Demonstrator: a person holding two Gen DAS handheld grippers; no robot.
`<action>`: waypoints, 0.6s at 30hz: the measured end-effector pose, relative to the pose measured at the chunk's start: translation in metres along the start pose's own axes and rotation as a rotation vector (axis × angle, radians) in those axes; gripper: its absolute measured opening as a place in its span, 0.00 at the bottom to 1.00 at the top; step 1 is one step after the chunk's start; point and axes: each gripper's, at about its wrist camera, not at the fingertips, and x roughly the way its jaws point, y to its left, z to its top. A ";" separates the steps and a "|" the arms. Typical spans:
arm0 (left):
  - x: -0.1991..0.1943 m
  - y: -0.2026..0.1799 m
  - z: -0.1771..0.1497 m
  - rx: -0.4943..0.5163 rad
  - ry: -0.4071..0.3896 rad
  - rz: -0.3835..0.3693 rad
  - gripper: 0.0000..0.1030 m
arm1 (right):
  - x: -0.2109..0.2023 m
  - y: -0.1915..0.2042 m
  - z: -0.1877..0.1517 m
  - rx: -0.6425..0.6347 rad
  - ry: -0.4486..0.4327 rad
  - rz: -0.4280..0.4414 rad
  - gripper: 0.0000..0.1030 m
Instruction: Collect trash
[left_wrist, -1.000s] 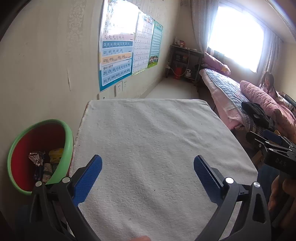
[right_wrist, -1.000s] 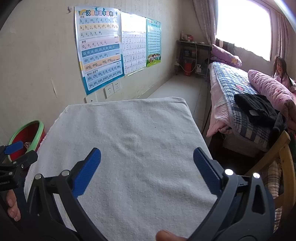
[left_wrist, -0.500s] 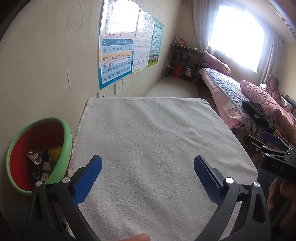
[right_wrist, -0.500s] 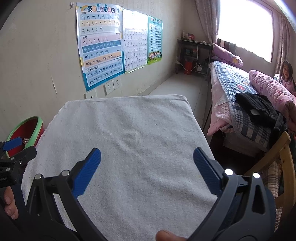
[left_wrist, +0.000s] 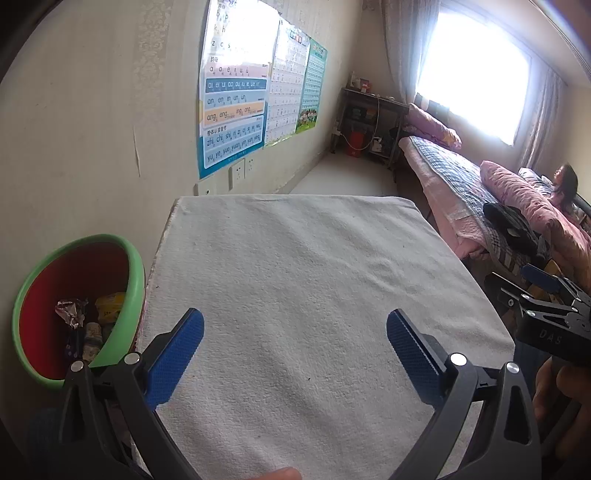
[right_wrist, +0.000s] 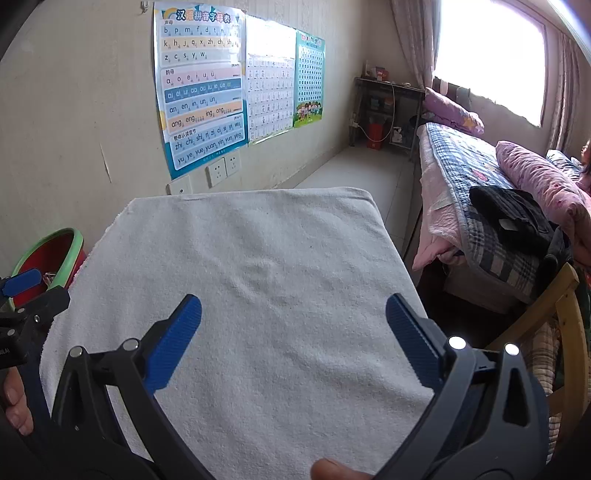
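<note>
Both hand-held grippers, left (left_wrist: 295, 345) and right (right_wrist: 293, 332), hang spread wide and empty over my towel-covered counter (left_wrist: 314, 258), much as a second ago; the views have only drifted slightly. I count one green-rimmed red bin (left_wrist: 135, 280) beside the counter's left edge, holding the trash (left_wrist: 72, 312), several crumpled wrappers. Three posters (right_wrist: 201, 92) hang on the wall.

Both wrist views look forward (side by side) over the towel-covered table (left_wrist: 295, 258).
</note>
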 end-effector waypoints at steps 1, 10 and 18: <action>0.000 0.000 0.000 0.000 0.000 0.000 0.92 | 0.000 0.000 0.000 0.000 0.000 0.000 0.95; -0.005 -0.001 -0.002 0.003 -0.026 0.014 0.92 | 0.000 0.000 -0.001 -0.004 0.008 0.001 0.95; -0.003 -0.007 -0.001 0.032 -0.016 0.018 0.92 | 0.000 0.000 -0.002 -0.004 0.010 0.000 0.95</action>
